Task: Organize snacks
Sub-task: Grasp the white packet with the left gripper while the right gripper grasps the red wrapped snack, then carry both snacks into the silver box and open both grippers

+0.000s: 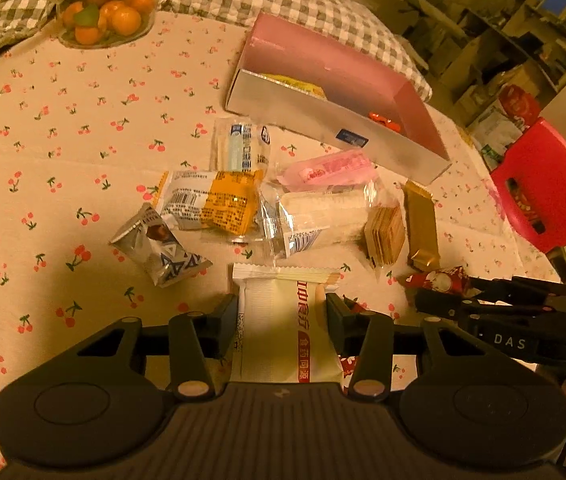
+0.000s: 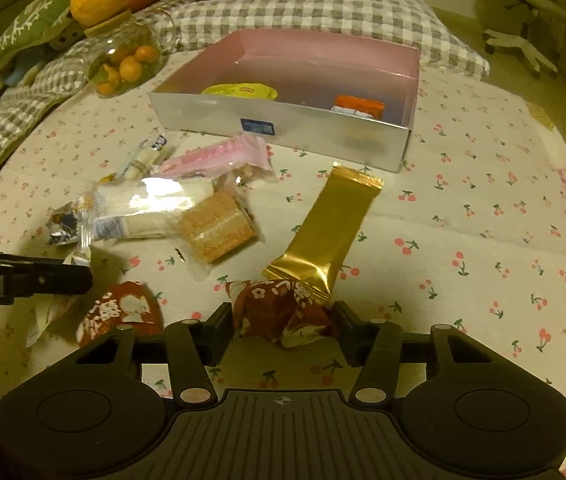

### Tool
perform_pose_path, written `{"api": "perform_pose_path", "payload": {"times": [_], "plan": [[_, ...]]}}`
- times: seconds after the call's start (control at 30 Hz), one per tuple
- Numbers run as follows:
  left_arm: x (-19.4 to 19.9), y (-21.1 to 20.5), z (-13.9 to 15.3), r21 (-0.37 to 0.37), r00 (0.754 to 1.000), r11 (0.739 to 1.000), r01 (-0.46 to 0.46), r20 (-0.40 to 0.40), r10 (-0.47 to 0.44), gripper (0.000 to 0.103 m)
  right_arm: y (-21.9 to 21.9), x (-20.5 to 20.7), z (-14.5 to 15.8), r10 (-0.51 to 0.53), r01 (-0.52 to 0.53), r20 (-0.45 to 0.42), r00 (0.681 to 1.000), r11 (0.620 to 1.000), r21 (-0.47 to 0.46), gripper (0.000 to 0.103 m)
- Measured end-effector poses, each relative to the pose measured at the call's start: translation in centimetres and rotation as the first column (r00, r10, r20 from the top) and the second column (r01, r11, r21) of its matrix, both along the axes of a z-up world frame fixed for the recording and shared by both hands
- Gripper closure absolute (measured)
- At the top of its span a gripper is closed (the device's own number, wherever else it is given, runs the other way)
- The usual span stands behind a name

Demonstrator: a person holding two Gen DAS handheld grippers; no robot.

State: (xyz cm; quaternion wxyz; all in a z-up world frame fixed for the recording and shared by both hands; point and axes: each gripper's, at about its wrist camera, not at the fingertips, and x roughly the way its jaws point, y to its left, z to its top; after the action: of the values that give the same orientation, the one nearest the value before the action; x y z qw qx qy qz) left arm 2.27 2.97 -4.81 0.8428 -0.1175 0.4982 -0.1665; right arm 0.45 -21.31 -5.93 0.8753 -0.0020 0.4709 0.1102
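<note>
My left gripper (image 1: 281, 312) is shut on a cream snack packet with a red stripe (image 1: 279, 332), low over the table. My right gripper (image 2: 283, 316) is shut on a crumpled red snack wrapper (image 2: 279, 312); it also shows in the left wrist view (image 1: 439, 282). A silver box with a pink inside (image 2: 283, 120) stands at the back, holding a yellow packet (image 2: 239, 91) and an orange packet (image 2: 359, 106). Several loose snacks lie in front of it: a gold bar (image 2: 331, 236), wafers (image 2: 217, 228), a pink packet (image 2: 219, 156).
A second red wrapper (image 2: 119, 312) lies left of my right gripper. A glass jar of small oranges (image 1: 107, 12) stands at the back left. A checked blanket (image 2: 303, 12) borders the cherry-print tablecloth (image 2: 483, 240). A red chair (image 1: 543, 188) stands at the right.
</note>
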Motion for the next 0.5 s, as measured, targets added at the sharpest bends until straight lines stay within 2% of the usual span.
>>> {"api": "perform_pose_path", "payload": {"times": [0.5], "plan": [[-0.1, 0.1, 3.0, -0.041, 0.996, 0.999, 0.016, 0.085, -0.012, 0.06, -1.7, 0.2, 3.3, -0.061, 0.057, 0.046, 0.997, 0.995, 0.082, 0.051]]}}
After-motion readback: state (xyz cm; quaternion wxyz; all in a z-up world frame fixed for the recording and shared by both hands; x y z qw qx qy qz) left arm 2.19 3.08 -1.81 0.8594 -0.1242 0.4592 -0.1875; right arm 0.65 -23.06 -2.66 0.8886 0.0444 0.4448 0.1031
